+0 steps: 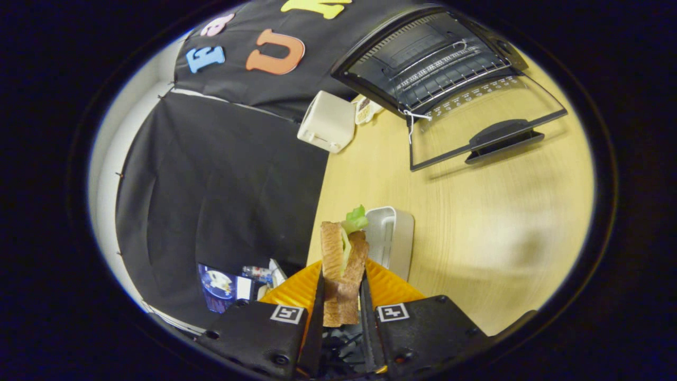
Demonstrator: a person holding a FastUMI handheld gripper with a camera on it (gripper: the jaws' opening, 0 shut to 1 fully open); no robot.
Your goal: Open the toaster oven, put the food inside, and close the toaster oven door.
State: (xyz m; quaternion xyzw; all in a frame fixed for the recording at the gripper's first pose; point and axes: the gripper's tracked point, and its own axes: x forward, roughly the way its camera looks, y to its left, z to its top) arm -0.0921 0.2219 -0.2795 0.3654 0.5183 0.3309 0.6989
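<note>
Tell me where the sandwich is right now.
In the gripper view the sandwich is clamped between the tongs, held above the wooden table just in front of a white tray, with the open toaster oven farther ahead.

Sandwich (342, 275): lower end hidden between gripper (341, 296) fingers. Toaster oven (423, 58), upper right: top cut off. Small items, lower left: too small to identify.

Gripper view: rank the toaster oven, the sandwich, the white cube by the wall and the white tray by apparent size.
1. Toaster oven, door down.
2. White tray and sandwich, similar; the sandwich sits closest, clamped in the gripper, so no ranking.
3. White cube, slightly smaller, but farther off.
</note>
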